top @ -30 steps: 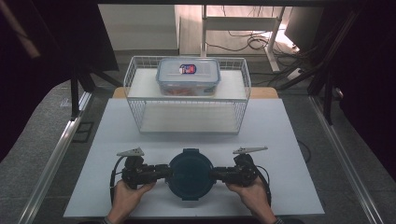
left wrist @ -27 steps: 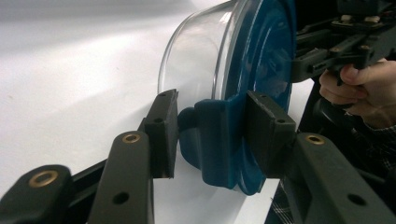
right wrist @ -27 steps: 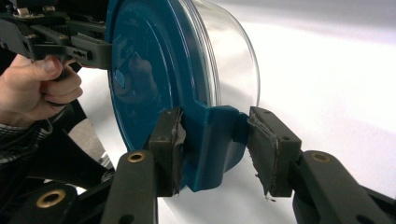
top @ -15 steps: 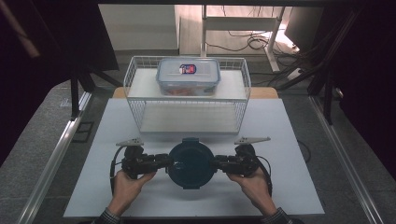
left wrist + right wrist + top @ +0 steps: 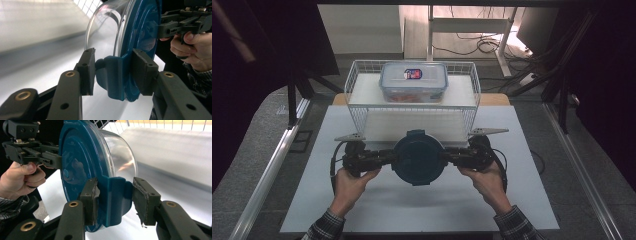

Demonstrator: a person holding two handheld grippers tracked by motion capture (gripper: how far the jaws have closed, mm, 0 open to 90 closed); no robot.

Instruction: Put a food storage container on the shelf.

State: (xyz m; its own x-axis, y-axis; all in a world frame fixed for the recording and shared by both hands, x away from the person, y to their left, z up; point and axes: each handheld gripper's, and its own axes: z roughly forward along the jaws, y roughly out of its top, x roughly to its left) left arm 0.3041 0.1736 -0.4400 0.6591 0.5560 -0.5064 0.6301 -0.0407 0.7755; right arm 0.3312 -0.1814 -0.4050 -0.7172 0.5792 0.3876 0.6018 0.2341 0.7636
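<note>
2 grippers, left (image 5: 388, 156) and right (image 5: 451, 156), clamp 1 round container (image 5: 418, 159).

Lidded food box (image 5: 413, 81) atop wire basket (image 5: 357, 112)

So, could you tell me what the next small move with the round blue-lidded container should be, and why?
Probably carry it forward toward the wire basket. Both tools, left and right, clamp the round container by its side latch tabs, holding it off the white table, just short of the basket, where a rectangular lidded box already sits.
</note>
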